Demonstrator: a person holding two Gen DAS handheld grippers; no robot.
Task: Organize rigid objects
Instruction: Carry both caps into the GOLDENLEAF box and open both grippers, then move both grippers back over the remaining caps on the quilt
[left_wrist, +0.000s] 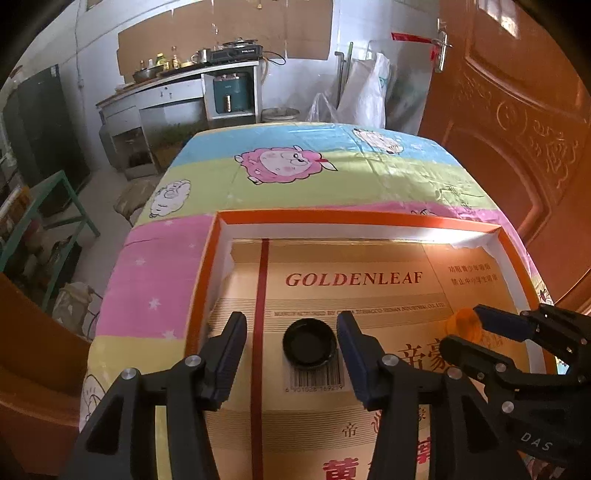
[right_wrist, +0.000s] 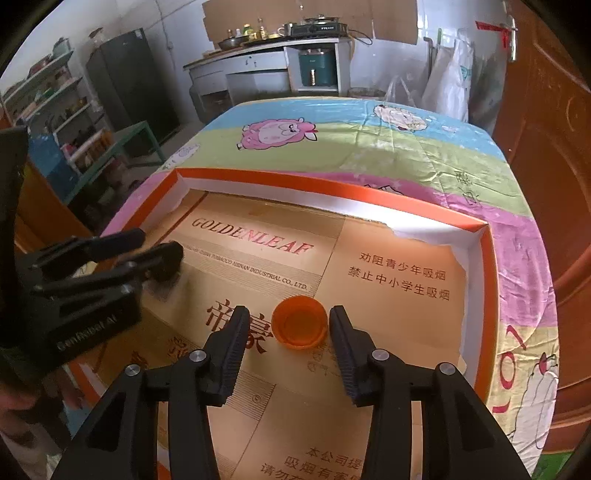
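Fingers spread wide on the left hand-held gripper, and the black cap sits right between them, open side up on the cardboard liner, nothing touching it yet. Same picture on the other side: the right hand-held gripper stands apart with the orange cap dead centre in the gap, also mouth up. Both caps rest inside the orange-rimmed tray, which lies on the cartoon-sheep cloth over the surface.

To do this well, each gripper wants to sink until the pads are level with the cap wall, not above the rim (these caps are shallow, so a high pinch would likely skid off). Close evenly, so neither pad shoves the cap sideways across the slick cardboard first. The black cap looks nearer the right-hand finger of its gripper, so a small nudge that way before closing would help. The two grippers are near one another; lift straight up to avoid a clash.
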